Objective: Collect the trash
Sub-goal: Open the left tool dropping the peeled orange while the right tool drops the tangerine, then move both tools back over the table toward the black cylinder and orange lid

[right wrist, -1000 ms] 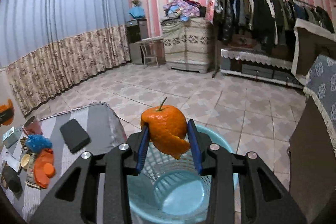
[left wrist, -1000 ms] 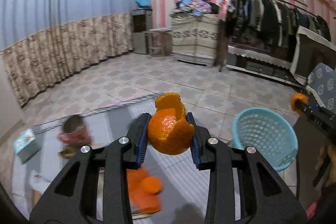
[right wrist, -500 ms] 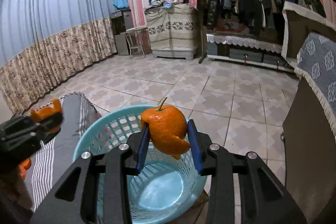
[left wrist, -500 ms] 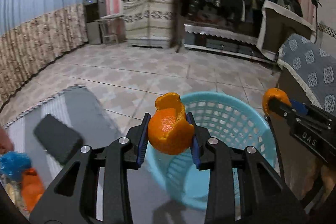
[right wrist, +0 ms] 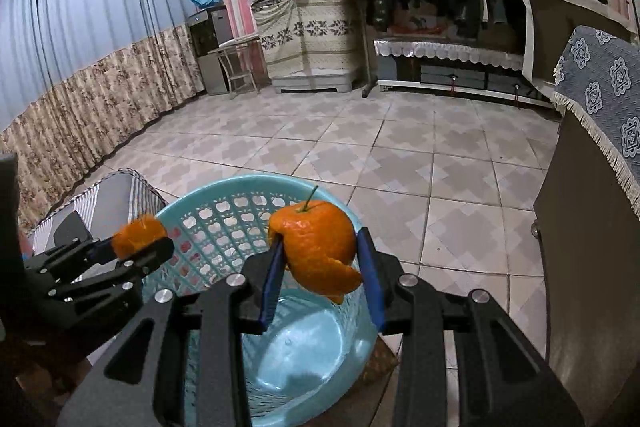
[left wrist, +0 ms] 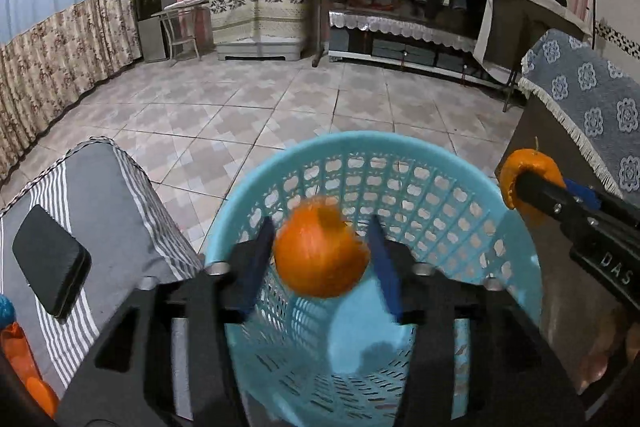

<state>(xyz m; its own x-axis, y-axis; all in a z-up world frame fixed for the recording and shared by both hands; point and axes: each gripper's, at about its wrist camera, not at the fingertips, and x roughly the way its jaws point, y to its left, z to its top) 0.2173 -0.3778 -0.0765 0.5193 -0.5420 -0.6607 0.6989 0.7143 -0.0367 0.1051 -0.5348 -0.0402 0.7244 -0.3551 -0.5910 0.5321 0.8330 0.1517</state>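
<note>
A light blue plastic basket with a perforated wall (left wrist: 360,141) was seen directly below both tools, standing beside a surface covered in a grey cloth with white stripes (left wrist: 120,195). The left gripper (left wrist: 320,227) was held over the basket's mouth with its jaws spread; narrow gaps were visible between the blue pads and a rounded cup of orange peel (left wrist: 320,255), which was blurred in the left wrist view and lay between the fingers, above the basket's interior. Whether that peel was touched by either pad could not be told. The right gripper (right wrist: 320,239) was held over the near rim of the same basket (right wrist: 224,187), its jaws pinching a second piece of orange peel with a short green stem (right wrist: 316,243); a curled strip of that peel hung below the fingers, over the basket's blue bottom. In the left wrist view the right gripper (left wrist: 532,187) was seen at the basket's right edge. A flat black rectangular case (left wrist: 50,261) lay on the striped cloth, well apart from the basket. A patterned tiled floor (right wrist: 400,147) stretched beyond.
</note>
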